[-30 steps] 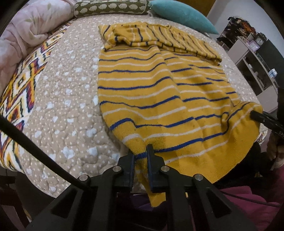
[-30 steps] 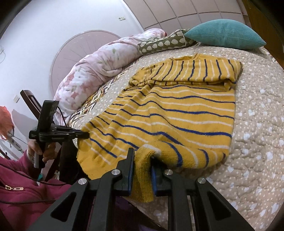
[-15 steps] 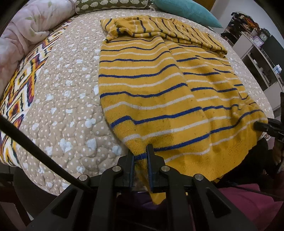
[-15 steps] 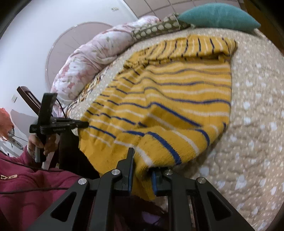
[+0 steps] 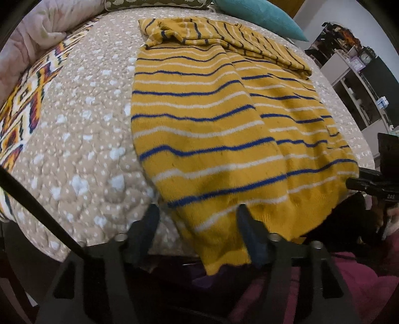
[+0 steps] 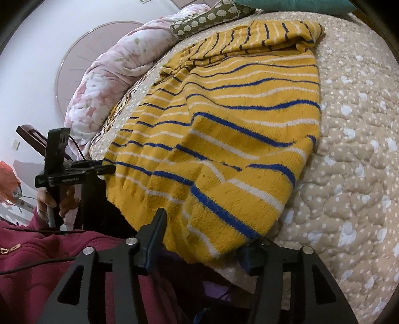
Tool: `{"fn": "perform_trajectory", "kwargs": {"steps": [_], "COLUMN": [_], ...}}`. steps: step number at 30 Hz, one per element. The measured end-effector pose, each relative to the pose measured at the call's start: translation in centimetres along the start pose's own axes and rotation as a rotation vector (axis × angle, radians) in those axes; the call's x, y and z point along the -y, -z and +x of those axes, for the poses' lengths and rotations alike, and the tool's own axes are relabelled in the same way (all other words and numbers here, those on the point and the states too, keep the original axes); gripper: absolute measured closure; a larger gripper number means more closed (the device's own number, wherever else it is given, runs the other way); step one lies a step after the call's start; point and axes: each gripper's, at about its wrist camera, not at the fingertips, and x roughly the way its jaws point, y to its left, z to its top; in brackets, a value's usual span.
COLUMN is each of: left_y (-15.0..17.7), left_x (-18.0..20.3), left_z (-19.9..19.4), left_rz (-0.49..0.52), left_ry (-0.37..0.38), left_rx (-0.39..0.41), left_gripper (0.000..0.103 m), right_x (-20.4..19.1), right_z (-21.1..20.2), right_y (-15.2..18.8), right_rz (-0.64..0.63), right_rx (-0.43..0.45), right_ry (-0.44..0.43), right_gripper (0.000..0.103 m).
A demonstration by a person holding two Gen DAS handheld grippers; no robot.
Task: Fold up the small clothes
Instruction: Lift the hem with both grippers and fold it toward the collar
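The sweater (image 5: 224, 139) is mustard yellow with thin blue and white stripes. Beneath it, the quilt (image 5: 74, 154) is beige with white dots and blotches. At left a blanket (image 5: 22, 99) shows an orange, white and dark zigzag. In the upper right a cushion (image 5: 261, 17) is teal. The sleeve (image 6: 49, 254) is maroon.

The yellow striped sweater (image 5: 219, 129) lies spread on the dotted beige quilt (image 5: 74, 154), its hem hanging over the quilt's near edge. The left gripper (image 5: 197, 224) is opening, its jaws standing apart on either side of the sweater's hem corner without pressing it. A teal pillow (image 5: 259, 17) lies beyond the sweater's far end.
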Motion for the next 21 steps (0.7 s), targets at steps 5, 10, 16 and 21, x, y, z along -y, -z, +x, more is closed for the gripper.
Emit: {"fn": "perform_trajectory", "kwargs": {"steps": [5, 10, 16, 21], "left_y": [0.6, 0.2, -1.6, -5.0], "left_x": [0.2, 1.1, -0.2, -1.3], "left_z": [0.4, 1.2, -1.6, -4.4], "left_rz": [0.016, 0.043, -0.040, -0.075], "left_ry": [-0.023, -0.072, 0.021, 0.048], "left_rx": [0.004, 0.007, 0.083, 0.188], "left_gripper": [0.033, 0.064, 0.096, 0.096], "right_x": [0.0, -0.9, -2.0, -2.5], "right_z": [-0.2, 0.0, -1.8, -3.7], "right_y": [0.4, 0.8, -0.1, -2.3], "right_rz": [-0.011, -0.058, -0.105, -0.116], "right_rx": [-0.006, 0.013, 0.118, 0.209], "right_ry": [-0.007, 0.001, -0.026, -0.053], "right_gripper": [0.042, 0.070, 0.087, 0.087]}}
